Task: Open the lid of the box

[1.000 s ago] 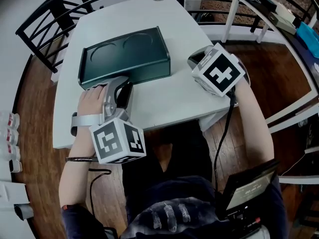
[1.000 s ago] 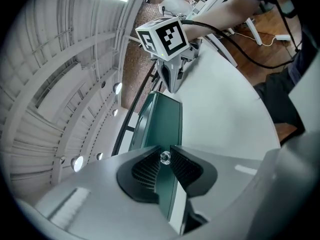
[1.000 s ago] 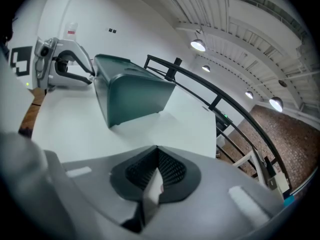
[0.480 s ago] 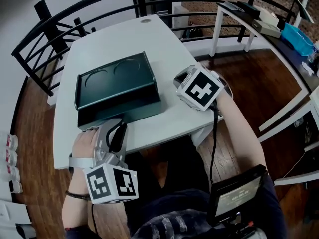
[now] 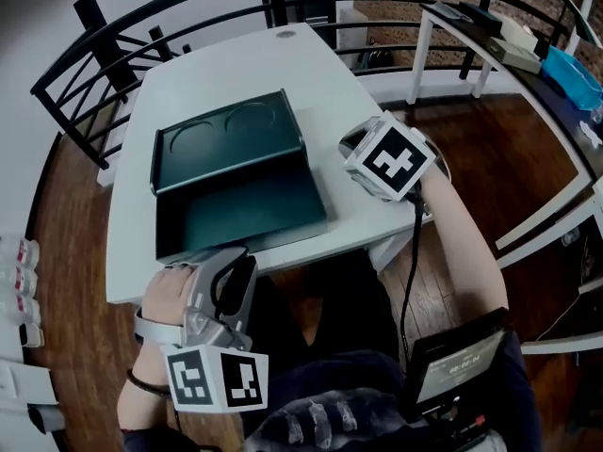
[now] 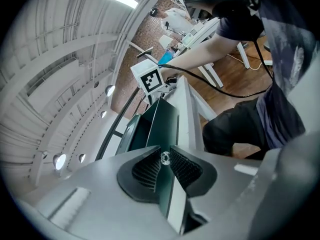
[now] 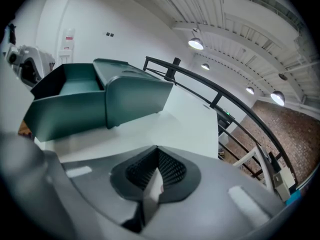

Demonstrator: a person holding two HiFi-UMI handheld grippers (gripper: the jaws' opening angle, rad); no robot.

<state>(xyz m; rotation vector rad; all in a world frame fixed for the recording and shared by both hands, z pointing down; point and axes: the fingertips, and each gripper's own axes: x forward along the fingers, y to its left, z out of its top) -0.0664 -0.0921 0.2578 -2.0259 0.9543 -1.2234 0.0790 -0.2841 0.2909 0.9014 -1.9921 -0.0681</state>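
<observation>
Now drawer (image 5: 240, 217) farther out of box (image 5: 226, 139) (left gripper (image 6: 164, 157) on front)

1. Box (image 5: 240, 205): smooth dark-green skin with a dull sheen; plastic or painted metal, can't tell which.
2. Table (image 5: 236, 64): smooth, matt white top.
3. Floor (image 5: 71, 243): brown wood boards, slightly glossy.
4. Railing (image 5: 91, 12): black metal bars.
5. Left gripper (image 6: 165, 159): matt grey plastic shell, black ribbed pads (image 6: 186, 168).

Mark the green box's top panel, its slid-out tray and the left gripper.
top panel (image 5: 231, 153), head view, flat area below the round recesses
tray (image 5: 240, 213), head view, its bare floor
left gripper (image 6: 165, 159), left gripper view, between fingertips clamped on the tray's front
</observation>
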